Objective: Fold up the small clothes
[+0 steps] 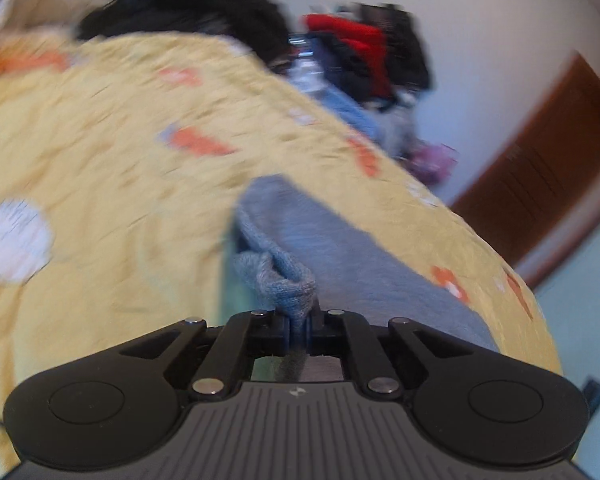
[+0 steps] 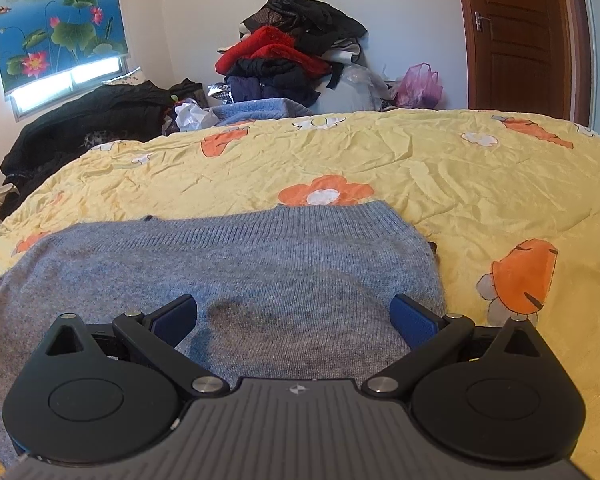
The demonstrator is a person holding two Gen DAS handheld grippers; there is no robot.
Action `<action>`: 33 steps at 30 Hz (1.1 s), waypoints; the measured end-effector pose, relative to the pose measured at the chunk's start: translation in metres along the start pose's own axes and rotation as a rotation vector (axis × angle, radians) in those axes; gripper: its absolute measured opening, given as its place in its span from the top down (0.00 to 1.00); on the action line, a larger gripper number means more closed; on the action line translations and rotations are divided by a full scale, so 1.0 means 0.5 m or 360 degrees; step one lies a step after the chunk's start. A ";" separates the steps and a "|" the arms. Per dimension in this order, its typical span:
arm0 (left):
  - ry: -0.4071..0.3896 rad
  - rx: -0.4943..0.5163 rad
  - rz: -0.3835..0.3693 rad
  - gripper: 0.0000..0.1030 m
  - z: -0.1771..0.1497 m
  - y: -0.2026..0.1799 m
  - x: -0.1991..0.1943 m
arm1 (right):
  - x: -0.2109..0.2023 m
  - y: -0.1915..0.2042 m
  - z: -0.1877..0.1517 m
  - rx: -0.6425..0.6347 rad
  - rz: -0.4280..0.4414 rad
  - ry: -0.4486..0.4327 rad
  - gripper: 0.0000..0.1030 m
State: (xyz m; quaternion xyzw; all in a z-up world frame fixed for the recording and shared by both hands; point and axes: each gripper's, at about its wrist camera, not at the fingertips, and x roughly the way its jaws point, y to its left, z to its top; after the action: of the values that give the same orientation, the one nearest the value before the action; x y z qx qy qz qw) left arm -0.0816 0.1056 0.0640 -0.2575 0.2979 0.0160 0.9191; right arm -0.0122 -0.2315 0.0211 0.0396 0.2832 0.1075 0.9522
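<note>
Grey-blue knit sweater [image 2: 236, 272] spread flat on the yellow flowered bedspread [image 2: 460, 184], ribbed hem toward 12 o'clock, darker patch near 6 o'clock, one bunched edge [image 1: 288, 284] pinched and lifted.

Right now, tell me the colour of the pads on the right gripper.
Blue pads, clearest in the right wrist view, on the open right gripper.

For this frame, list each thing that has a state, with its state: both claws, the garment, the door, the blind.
Left claw: shut on a bunched edge of the grey sweater.
Right claw: open, over the sweater, gripping nothing.
Grey sweater: spread on the yellow quilt, not yet folded.
Door: closed.
Blind: mostly lowered, window strip showing below.
</note>
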 end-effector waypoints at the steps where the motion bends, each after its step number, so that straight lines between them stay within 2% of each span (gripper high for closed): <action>1: -0.0003 0.0130 -0.0034 0.94 -0.004 -0.037 0.002 | -0.001 -0.002 0.000 0.0010 0.0008 -0.0004 0.00; 3: 0.0030 0.0432 -0.0103 0.94 -0.034 -0.119 0.017 | -0.003 -0.006 0.000 0.0034 0.0025 -0.0012 0.00; 5: 0.0133 0.0638 -0.0147 0.94 -0.083 -0.173 0.045 | -0.005 -0.011 0.000 0.0061 0.0043 -0.0021 0.00; 9: 0.0321 0.0814 -0.0156 0.94 -0.160 -0.199 0.089 | -0.008 -0.018 0.000 0.0099 0.0069 -0.0026 0.00; 12: 0.0339 0.0796 -0.0174 0.94 -0.164 -0.185 0.089 | -0.014 -0.007 0.019 0.0105 0.0055 0.0035 0.00; 13: 0.0329 0.0783 -0.0180 0.94 -0.162 -0.180 0.085 | -0.019 -0.003 0.030 0.0130 0.0106 0.0041 0.00; 16: 0.0324 0.0753 -0.0196 0.94 -0.151 -0.171 0.082 | -0.017 0.005 0.073 0.0347 0.0440 0.0116 0.01; 19: 0.0299 0.0779 -0.0217 0.94 -0.150 -0.173 0.074 | 0.038 0.006 0.104 0.0701 0.0796 0.0345 0.01; 20: 0.0288 0.0784 -0.0229 0.94 -0.149 -0.174 0.070 | 0.063 0.011 0.108 0.0797 0.0873 0.0438 0.01; 22: 0.0270 0.0789 -0.0245 0.94 -0.146 -0.174 0.064 | 0.110 0.025 0.117 0.0908 0.0930 0.0579 0.02; 25: 0.0275 0.0754 -0.0272 0.94 -0.138 -0.167 0.058 | 0.167 0.059 0.130 0.0904 0.0902 0.0703 0.04; 28: 0.0274 0.0732 -0.0287 0.94 -0.129 -0.164 0.056 | 0.212 0.092 0.130 0.0890 0.0934 0.0802 0.06; 30: 0.0270 0.0747 -0.0291 0.94 -0.129 -0.168 0.056 | 0.228 0.105 0.138 0.0825 0.0911 0.0790 0.13; 31: 0.0269 0.0759 -0.0292 0.94 -0.131 -0.172 0.055 | 0.234 0.108 0.140 0.0805 0.0886 0.0783 0.28; 32: 0.0269 0.0774 -0.0296 0.94 -0.132 -0.176 0.055 | 0.240 0.110 0.142 0.0786 0.0871 0.0784 0.55; 33: 0.0269 0.0792 -0.0300 0.94 -0.133 -0.181 0.054 | 0.245 0.111 0.142 0.0759 0.0876 0.0795 0.70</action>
State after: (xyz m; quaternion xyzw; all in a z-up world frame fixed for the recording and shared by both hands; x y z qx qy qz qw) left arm -0.0788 -0.0085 0.0452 -0.0511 0.3429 -0.1648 0.9234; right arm 0.1166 -0.1506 0.0230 0.3049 0.5006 0.2951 0.7546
